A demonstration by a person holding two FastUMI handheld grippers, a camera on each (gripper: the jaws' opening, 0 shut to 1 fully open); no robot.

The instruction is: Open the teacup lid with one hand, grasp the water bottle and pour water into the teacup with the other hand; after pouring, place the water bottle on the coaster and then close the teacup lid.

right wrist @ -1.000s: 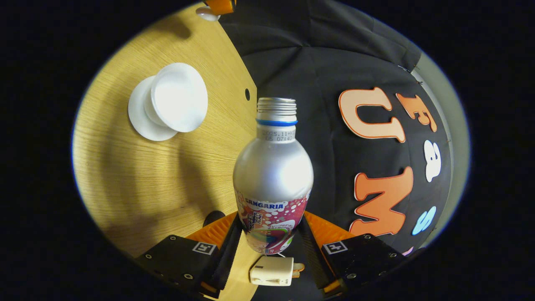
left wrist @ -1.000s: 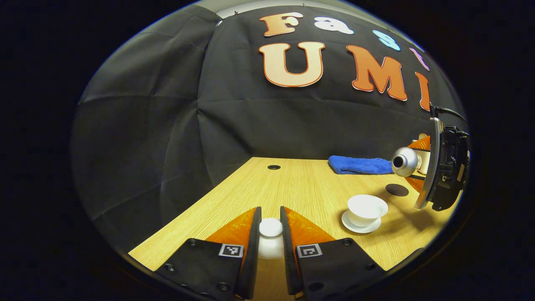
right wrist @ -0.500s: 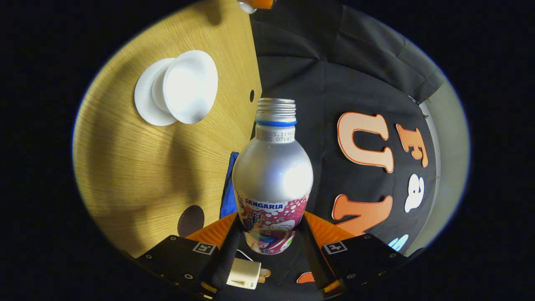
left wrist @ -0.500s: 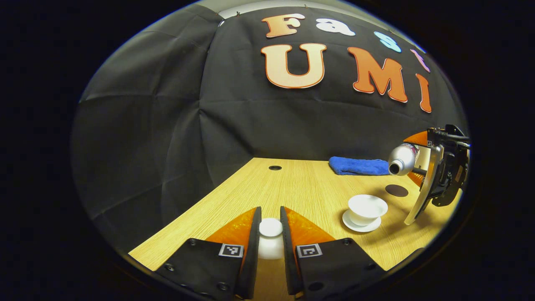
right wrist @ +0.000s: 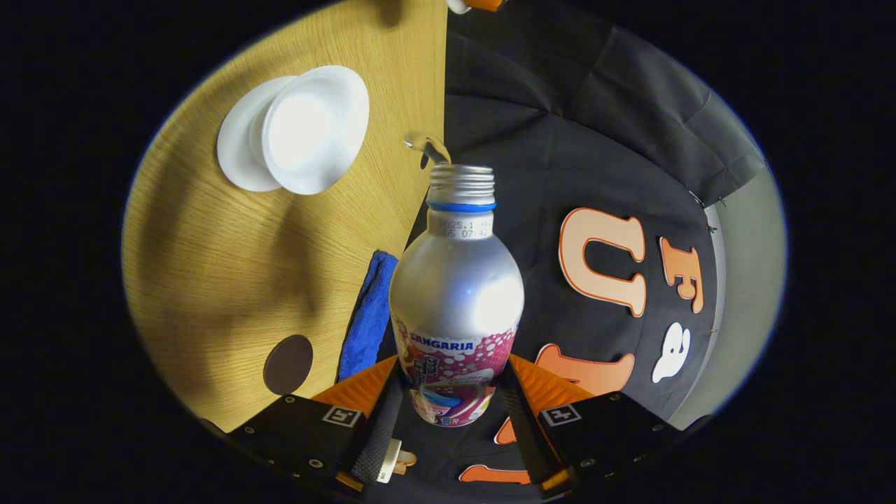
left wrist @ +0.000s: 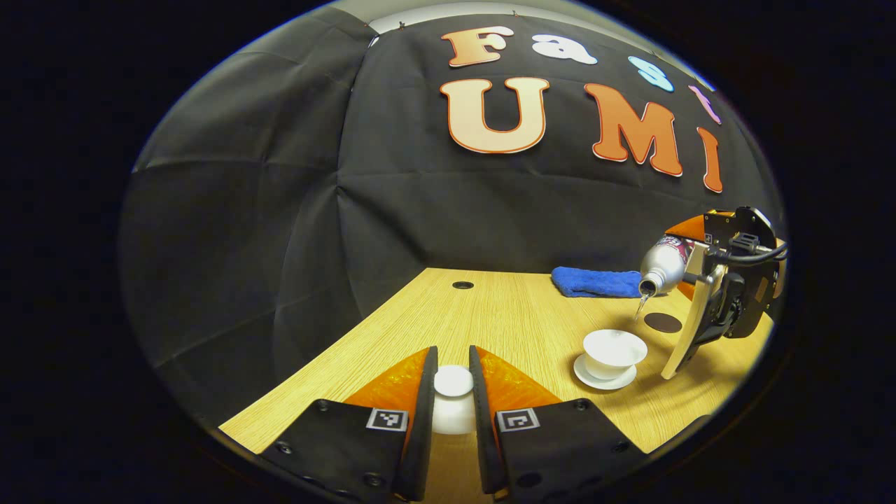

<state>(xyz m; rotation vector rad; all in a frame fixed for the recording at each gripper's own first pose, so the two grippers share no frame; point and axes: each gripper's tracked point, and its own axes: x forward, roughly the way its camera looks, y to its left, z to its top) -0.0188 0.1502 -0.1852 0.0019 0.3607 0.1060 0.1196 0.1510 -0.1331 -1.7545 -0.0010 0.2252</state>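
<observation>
Aluminium bottle, by the look of it. How will it handle?

Light and stiff, I'd judge, but smooth and likely slippery. My right gripper (right wrist: 453, 381) has both fingers clamped on the lower body of the water bottle (right wrist: 456, 294), across the printed band, which seems the sensible spot: the widest, straightest part. It is tipped neck-down at three o'clock in the left gripper view, with a thin stream of water (left wrist: 640, 306) leaving the mouth above the teacup (left wrist: 614, 348).

And the china?

Fragile, I'd say, and glazed, so slick too. The teacup sits open on its saucer (left wrist: 595, 379) at four o'clock on the table (left wrist: 504, 315). My left gripper (left wrist: 453, 364) is closed on the teacup lid (left wrist: 453, 392), fingers pressing either side of the small knob, held well apart from the cup.

Any writing?

A colourful label and a stamped line under the blue neck ring; I leave both unread.

Where does the bottle go afterwards?

On the dark round coaster (right wrist: 288, 364), at seven o'clock in the right gripper view, just beside the blue cloth (right wrist: 367, 308).
</observation>
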